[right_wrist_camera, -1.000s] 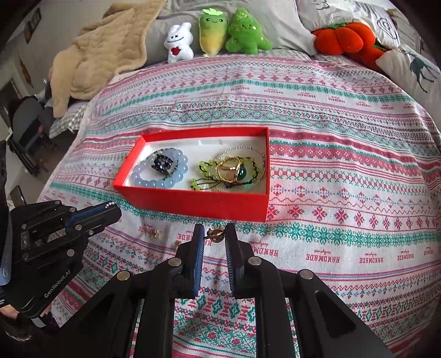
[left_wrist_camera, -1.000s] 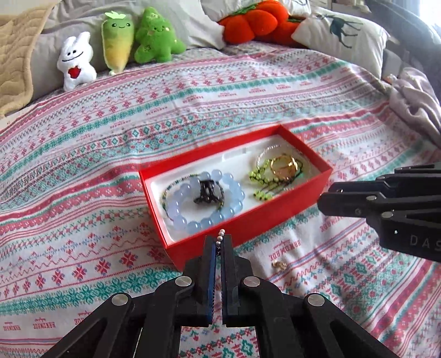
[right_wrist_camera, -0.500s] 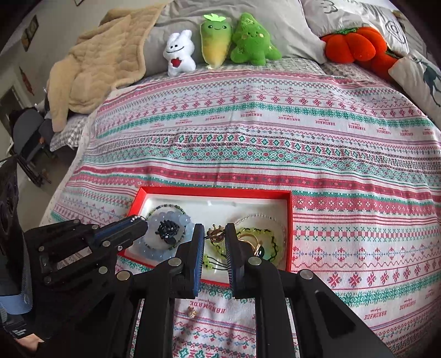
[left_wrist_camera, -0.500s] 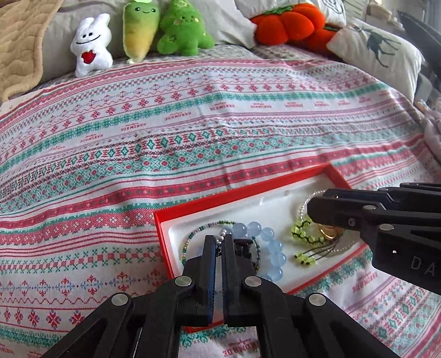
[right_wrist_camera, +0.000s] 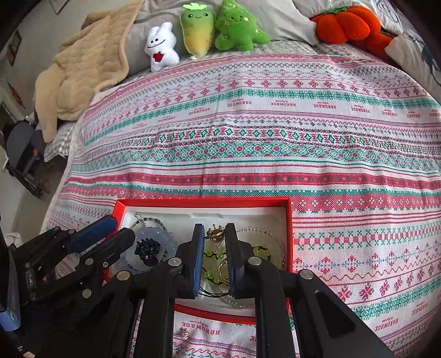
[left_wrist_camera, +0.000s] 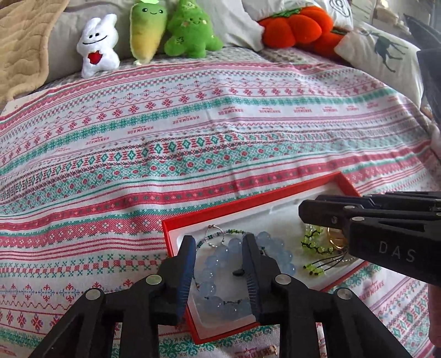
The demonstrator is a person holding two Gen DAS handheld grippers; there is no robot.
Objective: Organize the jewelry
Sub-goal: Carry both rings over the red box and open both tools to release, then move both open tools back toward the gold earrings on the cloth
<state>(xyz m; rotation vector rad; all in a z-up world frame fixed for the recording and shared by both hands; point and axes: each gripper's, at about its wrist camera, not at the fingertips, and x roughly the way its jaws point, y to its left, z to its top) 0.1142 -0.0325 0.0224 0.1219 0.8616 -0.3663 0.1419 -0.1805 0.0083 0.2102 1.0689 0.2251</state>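
A red jewelry box (left_wrist_camera: 242,202) (right_wrist_camera: 290,231) with a white lining lies on the patterned bedspread. It holds a blue bead bracelet (left_wrist_camera: 217,275) (right_wrist_camera: 168,242), a dark hair clip (right_wrist_camera: 147,249), green beaded jewelry (left_wrist_camera: 312,242) (right_wrist_camera: 212,256) and gold rings (right_wrist_camera: 223,271). My left gripper (left_wrist_camera: 219,242) (right_wrist_camera: 114,228) is open over the blue bracelet, with nothing between its fingers. My right gripper (right_wrist_camera: 215,230) (left_wrist_camera: 306,210) is over the box's right part, its jaws slightly apart. A small gold crown-shaped piece (right_wrist_camera: 215,234) sits between its fingertips.
A small gold piece (right_wrist_camera: 184,333) lies on the bedspread in front of the box, and another small piece (left_wrist_camera: 270,355) shows at the bottom of the left wrist view. Plush toys (right_wrist_camera: 198,33), an orange pumpkin cushion (right_wrist_camera: 344,23) and a beige blanket (right_wrist_camera: 82,66) line the far side.
Both grippers moved forward over the box. My left gripper opened and the small bead piece it held is gone from its fingers. My right gripper's jaws widened around the gold piece.
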